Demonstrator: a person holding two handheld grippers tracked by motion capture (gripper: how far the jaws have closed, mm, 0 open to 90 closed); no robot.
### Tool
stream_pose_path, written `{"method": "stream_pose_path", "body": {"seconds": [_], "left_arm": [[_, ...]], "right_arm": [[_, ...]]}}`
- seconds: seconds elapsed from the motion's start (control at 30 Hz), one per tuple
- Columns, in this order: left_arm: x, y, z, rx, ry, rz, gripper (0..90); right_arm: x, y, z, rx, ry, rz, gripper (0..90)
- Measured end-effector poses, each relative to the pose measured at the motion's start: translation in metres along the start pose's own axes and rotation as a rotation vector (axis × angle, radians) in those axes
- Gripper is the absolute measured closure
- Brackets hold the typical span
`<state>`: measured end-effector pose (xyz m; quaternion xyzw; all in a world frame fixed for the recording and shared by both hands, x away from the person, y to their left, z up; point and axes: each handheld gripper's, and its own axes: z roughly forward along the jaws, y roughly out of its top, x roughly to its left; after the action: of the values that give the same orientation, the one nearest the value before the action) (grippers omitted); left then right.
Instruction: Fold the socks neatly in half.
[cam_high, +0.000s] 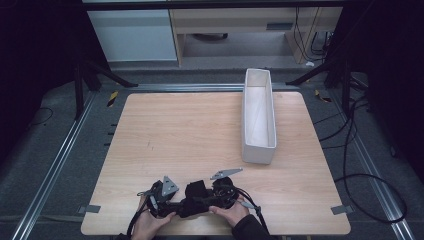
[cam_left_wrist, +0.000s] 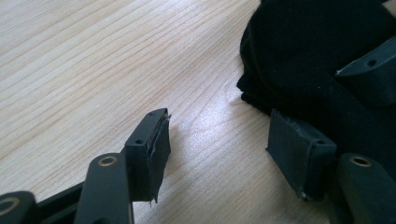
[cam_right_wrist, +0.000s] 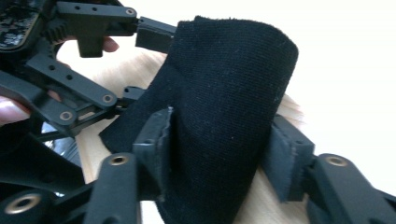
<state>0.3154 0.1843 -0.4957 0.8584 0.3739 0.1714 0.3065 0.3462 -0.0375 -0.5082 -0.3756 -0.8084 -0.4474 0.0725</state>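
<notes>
Your right gripper (cam_right_wrist: 219, 154) pinches the cloth (cam_right_wrist: 224, 93) at the table's near edge; your left gripper (cam_left_wrist: 219, 140), spread, sits just left.

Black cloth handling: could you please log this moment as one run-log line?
black cloth between right gripper jaws | left gripper open beside it | white bin far right

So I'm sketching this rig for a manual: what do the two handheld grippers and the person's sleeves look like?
Both the left gripper and right gripper are black linkages with brass-coloured pivots and flat padded jaws. Each carries a grey three-cornered plate and trails a black cable. A dark sleeve shows at the right wrist.
</notes>
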Motion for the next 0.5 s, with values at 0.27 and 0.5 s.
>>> {"method": "stream_pose_path", "body": {"seconds": [0.27,0.5], "left_arm": [[0.0019,-0.0012,-0.0002,-0.005,0.004,-0.011,37.7],[0.0052,-0.0022,-0.0026,-0.024,-0.006,-0.029,36.9]], "right_arm": [[0.0059,0.002,0.0012,0.002,0.031,-0.011,69.9],[0.0049,0.0057,-0.0027,0.005,0.054,-0.019,71.7]]}}
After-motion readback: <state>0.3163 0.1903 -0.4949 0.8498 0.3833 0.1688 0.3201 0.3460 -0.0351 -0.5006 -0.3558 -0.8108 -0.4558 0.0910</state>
